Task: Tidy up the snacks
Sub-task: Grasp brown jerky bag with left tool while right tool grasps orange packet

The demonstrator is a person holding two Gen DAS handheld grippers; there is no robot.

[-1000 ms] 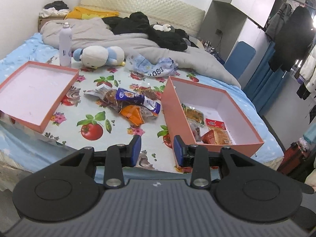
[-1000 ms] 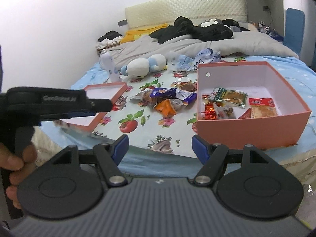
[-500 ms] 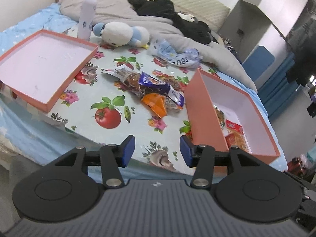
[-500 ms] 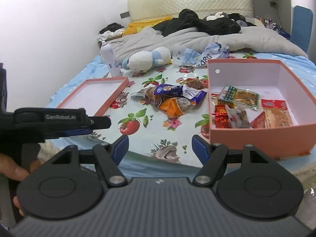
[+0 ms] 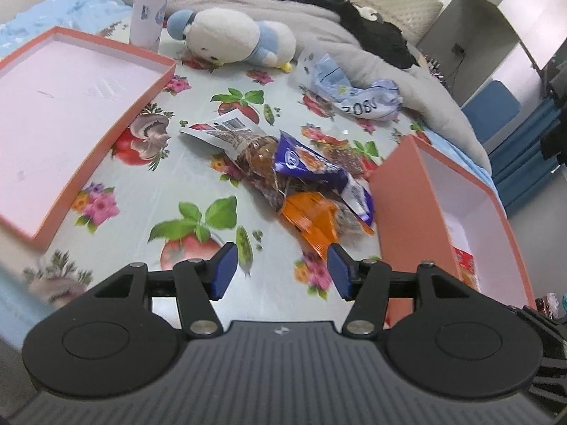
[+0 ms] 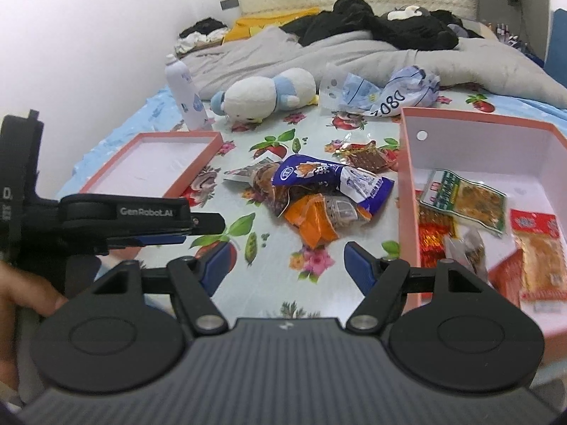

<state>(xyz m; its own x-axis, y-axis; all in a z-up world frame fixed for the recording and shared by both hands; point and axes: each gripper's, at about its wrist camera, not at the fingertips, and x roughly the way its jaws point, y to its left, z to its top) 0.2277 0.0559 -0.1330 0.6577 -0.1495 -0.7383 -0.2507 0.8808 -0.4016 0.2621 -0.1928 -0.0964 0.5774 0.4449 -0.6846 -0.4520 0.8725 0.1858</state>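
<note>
Hovering low over the bed, left tongs [image 5: 278, 271] spread wide, holding nothing; right tongs [image 6: 285, 265] likewise parted and empty. Just past the blue fingertips [image 5: 225, 269], at frame centre: loose snack pile, with orange packet [image 5: 312, 217] nearest, purple packet [image 5: 312, 168] atop, brown-filled clear packet [image 5: 248, 148] behind. Lower right: deep pink box [image 5: 400, 209]; upper left: shallow pink lid [image 5: 141, 92]. Risk, as a judgement: pinching overlapped wrappers together, or slick foil slipping and dragging the heap. Only in the right view: box contents, namely green packet [image 6: 460, 202] and red packets [image 6: 535, 248]; the left view shows little of the interior.
</note>
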